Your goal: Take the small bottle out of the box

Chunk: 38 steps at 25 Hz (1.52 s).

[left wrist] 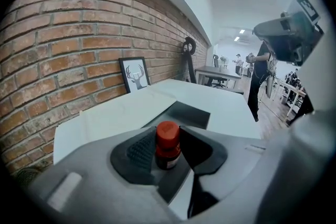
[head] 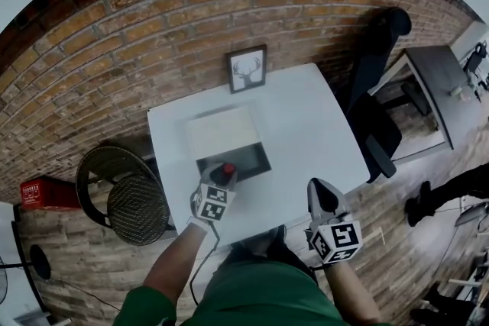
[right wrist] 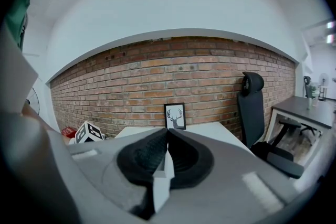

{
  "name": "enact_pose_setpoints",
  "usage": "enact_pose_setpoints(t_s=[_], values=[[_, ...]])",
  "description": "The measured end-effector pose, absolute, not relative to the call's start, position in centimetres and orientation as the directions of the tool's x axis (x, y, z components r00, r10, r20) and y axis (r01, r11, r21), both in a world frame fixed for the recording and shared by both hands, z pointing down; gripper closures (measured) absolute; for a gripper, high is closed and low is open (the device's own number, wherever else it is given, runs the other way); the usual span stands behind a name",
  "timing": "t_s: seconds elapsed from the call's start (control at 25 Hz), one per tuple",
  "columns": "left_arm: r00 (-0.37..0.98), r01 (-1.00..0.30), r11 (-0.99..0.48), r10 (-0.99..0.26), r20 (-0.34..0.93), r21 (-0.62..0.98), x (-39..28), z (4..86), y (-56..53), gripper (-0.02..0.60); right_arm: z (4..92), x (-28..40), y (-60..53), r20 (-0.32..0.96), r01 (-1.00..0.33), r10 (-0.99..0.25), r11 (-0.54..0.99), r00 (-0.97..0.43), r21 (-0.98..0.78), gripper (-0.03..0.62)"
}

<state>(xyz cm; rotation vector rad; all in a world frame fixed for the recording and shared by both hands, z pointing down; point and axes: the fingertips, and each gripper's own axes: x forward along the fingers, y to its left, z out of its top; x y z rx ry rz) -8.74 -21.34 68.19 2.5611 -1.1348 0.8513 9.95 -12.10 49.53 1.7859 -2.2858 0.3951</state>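
A small dark bottle with a red cap (head: 227,170) (left wrist: 168,157) stands upright between the pads of my left gripper (head: 221,178) (left wrist: 168,131), which is shut on it. It sits over the near edge of the open box (head: 261,162) (left wrist: 195,114), whose dark inside shows behind it; the pale lid (head: 221,132) lies folded back towards the wall. The box rests on the white table (head: 306,118). My right gripper (head: 319,189) (right wrist: 167,132) hangs by the table's front right edge, jaws shut with nothing between them.
A framed deer picture (head: 247,69) leans on the brick wall at the table's far edge. A black office chair (head: 374,126) stands to the right, two round woven seats (head: 126,195) and a red case (head: 46,193) to the left. A grey desk (head: 439,84) is at far right.
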Motion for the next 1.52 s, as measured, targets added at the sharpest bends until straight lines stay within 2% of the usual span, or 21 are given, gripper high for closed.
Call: enact_pose_setpoints(t_s=[0.28,0.76,1.04,1.52], values=[[0.570,-0.720,-0.693,-0.606,0.556,-0.018,-8.8,66.8,-21.1,0.437,49.0,9.0,-11.5,0.320,-0.973,-0.919,0.219,-0.229,-0.066,0.591],[0.661,-0.680,-0.733,-0.600,0.451,0.021,-9.6,58.5,-20.6,0.437,48.5,5.7,-11.2,0.315,-0.964,-0.911,0.262,-0.265,-0.055,0.591],[0.612,-0.720,-0.692,-0.666,0.427,-0.047,-12.0,56.3,-24.1,0.437,48.7,4.6,-11.5,0.311,-0.951,-0.900,0.302,-0.306,-0.063,0.591],[0.503,-0.789,-0.608,-0.722,0.476,-0.089,-14.5,56.9,-29.5,0.437,48.4,8.8,-13.4,0.298,-0.951,-0.904,0.292,-0.308,-0.098,0.591]])
